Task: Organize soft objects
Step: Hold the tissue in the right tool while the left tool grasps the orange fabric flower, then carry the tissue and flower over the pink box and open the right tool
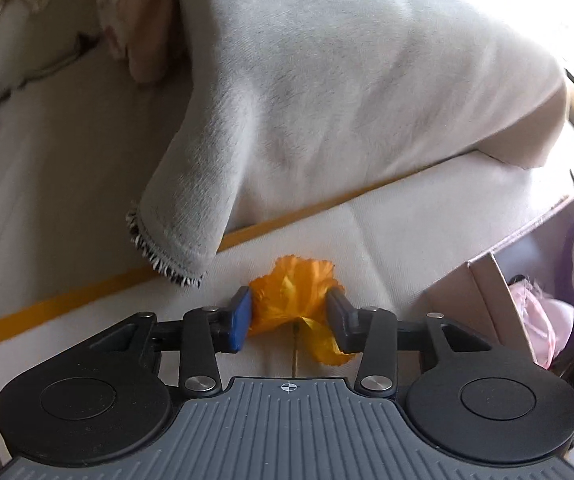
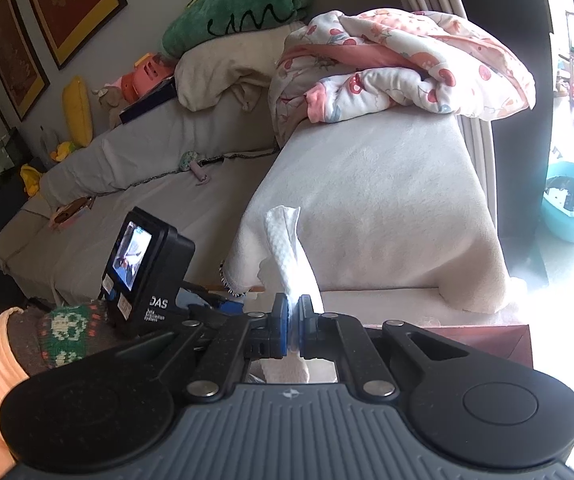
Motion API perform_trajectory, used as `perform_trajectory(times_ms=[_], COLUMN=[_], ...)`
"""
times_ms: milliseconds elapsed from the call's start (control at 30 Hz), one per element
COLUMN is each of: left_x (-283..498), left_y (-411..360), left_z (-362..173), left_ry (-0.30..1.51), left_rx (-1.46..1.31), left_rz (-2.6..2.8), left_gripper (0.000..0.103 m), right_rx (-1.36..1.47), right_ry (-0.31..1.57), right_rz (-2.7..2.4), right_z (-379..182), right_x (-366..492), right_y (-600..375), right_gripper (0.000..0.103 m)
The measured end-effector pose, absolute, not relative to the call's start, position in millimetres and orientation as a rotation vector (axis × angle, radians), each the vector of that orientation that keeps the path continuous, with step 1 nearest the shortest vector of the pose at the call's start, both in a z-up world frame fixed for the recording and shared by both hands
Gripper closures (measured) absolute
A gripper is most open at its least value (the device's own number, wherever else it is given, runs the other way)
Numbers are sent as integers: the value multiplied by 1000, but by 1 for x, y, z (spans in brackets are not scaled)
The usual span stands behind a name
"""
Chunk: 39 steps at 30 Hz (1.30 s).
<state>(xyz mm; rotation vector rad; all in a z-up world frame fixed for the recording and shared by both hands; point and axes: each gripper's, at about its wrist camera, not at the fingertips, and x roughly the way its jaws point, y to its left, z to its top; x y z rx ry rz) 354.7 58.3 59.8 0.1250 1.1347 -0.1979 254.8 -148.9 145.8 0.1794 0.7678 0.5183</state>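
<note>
In the left wrist view an orange fabric flower [image 1: 293, 300] lies on a white cloth with a yellow stripe [image 1: 87, 300]. My left gripper [image 1: 291, 312] is open, with its jaws on either side of the flower, close to its petals. In the right wrist view my right gripper [image 2: 294, 320] is shut on a white tissue [image 2: 287, 248], which sticks up above the pads. The left gripper's camera unit [image 2: 143, 268] shows at left.
A grey-white blanket [image 1: 327, 100] drapes over a raised cushion just behind the flower. A cardboard box [image 1: 499, 300] holding pink cloth [image 1: 543, 320] stands at the right. On the sofa lie a cherry-print quilt [image 2: 399, 64], a green plush [image 2: 235, 8] and toys.
</note>
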Motion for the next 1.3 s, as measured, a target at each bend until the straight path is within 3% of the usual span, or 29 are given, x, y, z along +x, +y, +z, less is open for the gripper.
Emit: perform_trajectory(times_ms=[133,167,200,367,600,867,1067,1300], left_x=[360,360,361,335,258,175,180,226], left_y=[60,62,64,88,136,129,44,-25], left_z=[61,62,64,100,203,285,241,105], left_ry=[1141,1136,1136,1042,795,616,671,834], left_rx=[123,112,89,-22,-45,-183,-231,-343], left_rz=[-184,-188,-186,-253,-245,-409,-585,-602], left_gripper=[60,77,83,83,83,83,83,80], right_rx=[182,183,183,154,113,115,137,214], right_ry=[760,757,757,740,658,494,438,552], right_rz=[508,508,507,504,532,574,508,380], right_z=[151,153,156,174,219,287,289,207], right_x=[252,251,250,237,208,154,127,144], right_y=[-148,-147,-146,-130,-99,-120,-175,-229], right_gripper=[98,98,98,98,98,98,98,98])
